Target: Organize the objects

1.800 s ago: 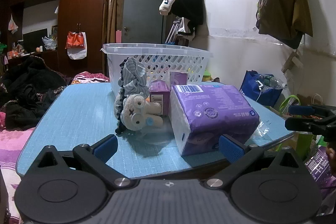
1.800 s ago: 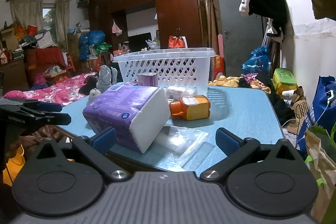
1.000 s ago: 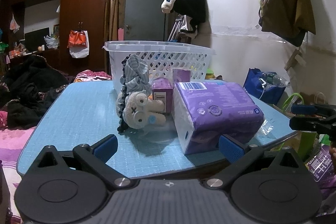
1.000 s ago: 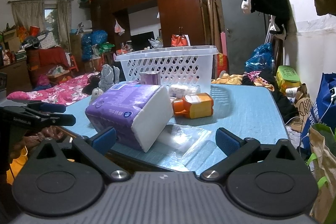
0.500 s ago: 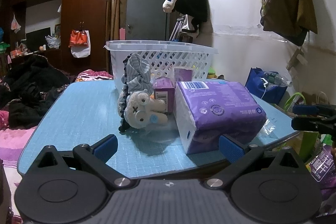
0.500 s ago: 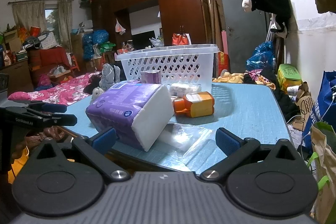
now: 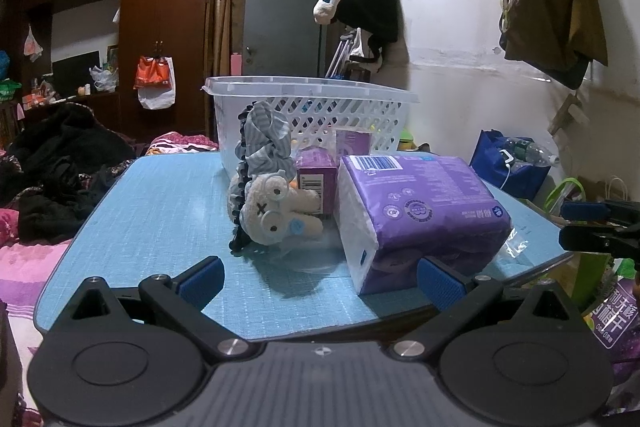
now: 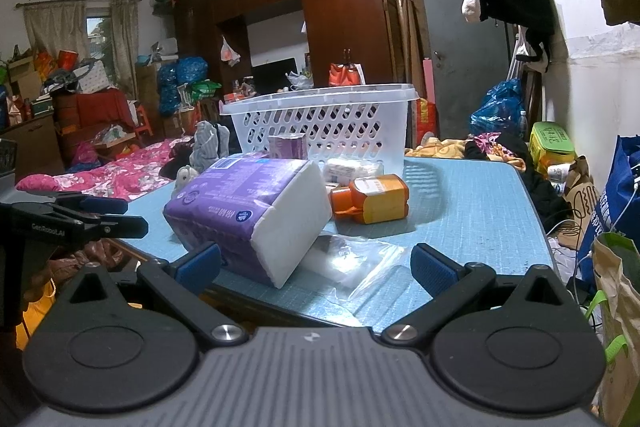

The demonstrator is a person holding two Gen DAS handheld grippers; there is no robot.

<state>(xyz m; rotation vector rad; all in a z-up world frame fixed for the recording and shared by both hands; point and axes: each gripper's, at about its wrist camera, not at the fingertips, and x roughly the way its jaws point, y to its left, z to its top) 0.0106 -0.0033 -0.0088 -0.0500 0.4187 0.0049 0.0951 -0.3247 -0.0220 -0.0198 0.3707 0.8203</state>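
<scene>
Both grippers hover level at the near edge of the blue bench (image 7: 160, 211), the left gripper (image 7: 320, 279) and right gripper (image 8: 316, 267) slightly closer to the purple tissue pack (image 7: 420, 211) than a moment ago. Each one's fingers (image 7: 200, 277) are spread wide, holding nothing. The pack lies before the white basket (image 8: 332, 123), beside a plush toy (image 7: 276, 211) and orange bottle (image 8: 372, 199).

Left gripper (image 7: 320, 277), right gripper (image 8: 316, 267): black arms, blue ribbed fingers (image 7: 200, 277), silver screws, grey ridged housing
</scene>
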